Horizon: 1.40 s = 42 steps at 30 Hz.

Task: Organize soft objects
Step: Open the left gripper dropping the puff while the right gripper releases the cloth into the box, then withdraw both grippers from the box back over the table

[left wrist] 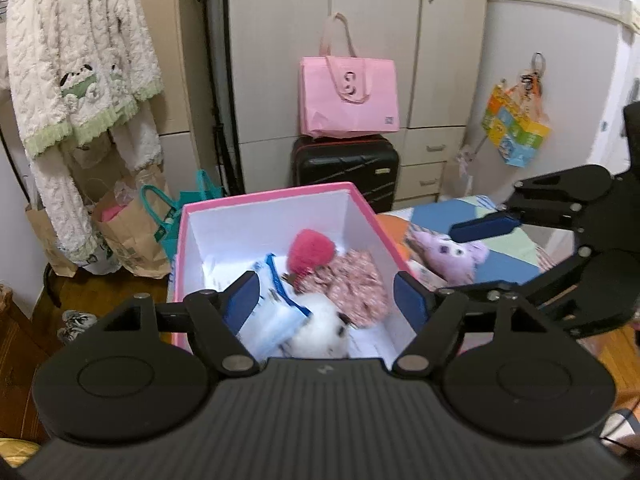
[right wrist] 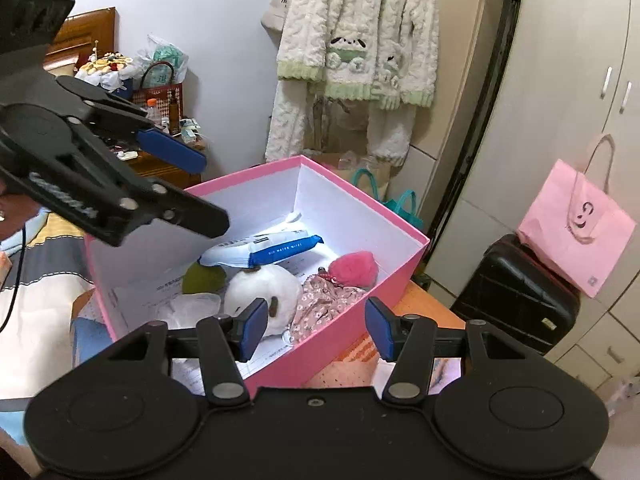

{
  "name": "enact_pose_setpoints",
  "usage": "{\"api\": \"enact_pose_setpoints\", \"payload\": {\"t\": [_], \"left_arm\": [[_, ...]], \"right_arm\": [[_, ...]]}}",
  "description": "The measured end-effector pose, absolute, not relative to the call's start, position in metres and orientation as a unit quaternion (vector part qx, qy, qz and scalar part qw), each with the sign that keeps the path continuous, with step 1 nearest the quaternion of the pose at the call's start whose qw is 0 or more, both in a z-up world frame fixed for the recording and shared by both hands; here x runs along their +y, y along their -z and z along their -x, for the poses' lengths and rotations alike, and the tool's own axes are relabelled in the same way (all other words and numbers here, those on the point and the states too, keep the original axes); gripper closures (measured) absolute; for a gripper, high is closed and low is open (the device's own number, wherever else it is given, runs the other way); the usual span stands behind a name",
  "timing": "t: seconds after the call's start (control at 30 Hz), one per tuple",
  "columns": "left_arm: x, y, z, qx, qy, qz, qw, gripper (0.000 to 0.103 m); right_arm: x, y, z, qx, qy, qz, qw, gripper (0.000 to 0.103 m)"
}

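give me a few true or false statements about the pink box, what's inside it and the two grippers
1. The pink box has its lid on. False: it stands open.
2. A white plush lies inside the box. True.
3. The left gripper is holding the wipes pack. False: its jaws are open and empty, and the pack lies in the box.
4. A purple plush lies outside the box on the patchwork cover. True.
5. The right gripper is shut on the pink pompom. False: it is open, and the pompom sits in the box.
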<state>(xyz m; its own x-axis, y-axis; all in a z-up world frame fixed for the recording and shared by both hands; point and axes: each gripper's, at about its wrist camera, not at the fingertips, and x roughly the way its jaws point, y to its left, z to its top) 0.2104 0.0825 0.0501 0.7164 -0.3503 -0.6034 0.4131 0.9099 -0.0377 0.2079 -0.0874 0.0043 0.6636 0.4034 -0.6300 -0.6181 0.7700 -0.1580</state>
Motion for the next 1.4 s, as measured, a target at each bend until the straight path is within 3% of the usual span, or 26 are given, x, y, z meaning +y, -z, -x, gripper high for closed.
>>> {"api": "enact_pose_setpoints", "payload": {"t": [0.53, 0.73, 1.0, 1.4], "left_arm": [[0.042, -0.076, -0.125, 0.284, 0.251, -0.114, 0.918, 0.014], [0.016, -0.079, -0.103, 0.278, 0.273, -0.142, 0.910, 0.014], [-0.020, -0.070, -0.088, 0.291, 0.307, -0.154, 0.893, 0.014], [-0.078, -0.040, -0.113, 0.334, 0.349, -0.137, 0.865, 0.013]], "right_arm": [[-0.108, -0.025, -0.127, 0.261, -0.289, 0.203, 0.899, 0.043], [-0.139, -0.026, -0.102, 0.252, -0.286, 0.209, 0.901, 0.037], [-0.197, -0.017, -0.087, 0.270, -0.253, 0.172, 0.913, 0.037], [-0.247, 0.017, -0.085, 0.285, -0.255, 0.142, 0.913, 0.033]]}}
